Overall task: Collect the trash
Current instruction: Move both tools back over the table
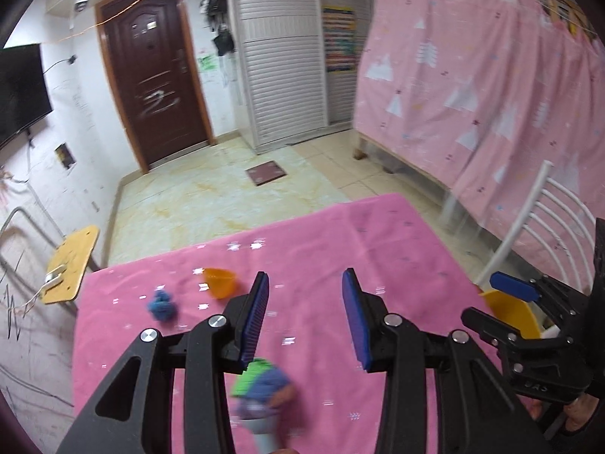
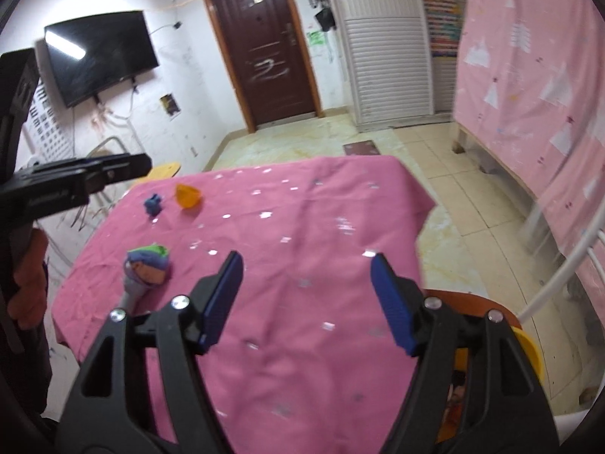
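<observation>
A pink-clothed table (image 1: 321, 234) (image 2: 302, 208) holds a crumpled blue scrap (image 1: 162, 304) (image 2: 153, 204), an orange cup on its side (image 1: 221, 282) (image 2: 188, 196) and a multicoloured wad on a grey stem (image 1: 261, 389) (image 2: 147, 265). My left gripper (image 1: 306, 321) is open and empty above the table, the wad just below its left finger. My right gripper (image 2: 306, 299) is open and empty over the table's near right part; it also shows at the right of the left wrist view (image 1: 529, 302).
A yellow bin (image 1: 510, 314) (image 2: 529, 352) sits on a chair at the table's right edge. A white chair back (image 1: 544, 227) stands to the right. A pink-draped bed frame (image 1: 472, 75), a yellow stool (image 1: 72, 265), a floor scale (image 1: 264, 174), a door and a wall TV surround the table.
</observation>
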Demonstrator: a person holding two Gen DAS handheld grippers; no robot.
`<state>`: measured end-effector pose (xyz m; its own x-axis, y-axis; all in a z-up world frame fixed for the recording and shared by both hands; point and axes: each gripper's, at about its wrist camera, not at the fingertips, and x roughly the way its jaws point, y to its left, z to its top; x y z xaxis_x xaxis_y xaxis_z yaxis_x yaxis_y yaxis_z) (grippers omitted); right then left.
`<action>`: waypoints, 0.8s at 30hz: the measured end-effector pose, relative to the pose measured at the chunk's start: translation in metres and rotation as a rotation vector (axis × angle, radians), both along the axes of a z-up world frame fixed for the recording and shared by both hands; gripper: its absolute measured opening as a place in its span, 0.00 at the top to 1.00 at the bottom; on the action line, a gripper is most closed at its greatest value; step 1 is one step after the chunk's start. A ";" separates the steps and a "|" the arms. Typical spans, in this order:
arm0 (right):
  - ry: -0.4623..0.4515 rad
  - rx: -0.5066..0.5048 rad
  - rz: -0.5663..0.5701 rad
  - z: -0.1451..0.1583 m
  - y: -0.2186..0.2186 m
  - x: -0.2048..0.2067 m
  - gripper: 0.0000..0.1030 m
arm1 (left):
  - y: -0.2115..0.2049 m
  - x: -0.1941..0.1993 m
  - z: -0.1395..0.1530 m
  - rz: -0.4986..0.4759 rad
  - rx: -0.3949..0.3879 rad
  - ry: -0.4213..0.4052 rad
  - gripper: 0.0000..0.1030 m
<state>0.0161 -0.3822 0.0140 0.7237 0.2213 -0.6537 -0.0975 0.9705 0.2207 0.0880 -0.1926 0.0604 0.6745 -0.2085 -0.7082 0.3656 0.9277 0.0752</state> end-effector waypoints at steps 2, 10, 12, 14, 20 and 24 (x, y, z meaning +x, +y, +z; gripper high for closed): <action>0.004 -0.006 0.022 -0.001 0.012 0.004 0.35 | 0.015 0.007 0.000 0.021 0.000 0.000 0.68; 0.034 -0.031 0.130 -0.006 0.072 0.020 0.28 | 0.073 0.040 -0.010 0.097 -0.013 0.022 0.67; 0.038 -0.036 0.153 -0.006 0.084 0.022 0.27 | 0.087 0.048 -0.016 0.113 -0.022 0.042 0.67; 0.042 -0.036 0.179 -0.006 0.097 0.025 0.27 | 0.102 0.060 -0.022 0.129 -0.032 0.065 0.67; 0.055 -0.044 0.238 -0.007 0.133 0.035 0.27 | 0.135 0.086 -0.043 0.142 -0.063 0.116 0.62; 0.070 -0.054 0.263 -0.011 0.150 0.040 0.27 | 0.147 0.103 -0.063 0.150 -0.073 0.159 0.57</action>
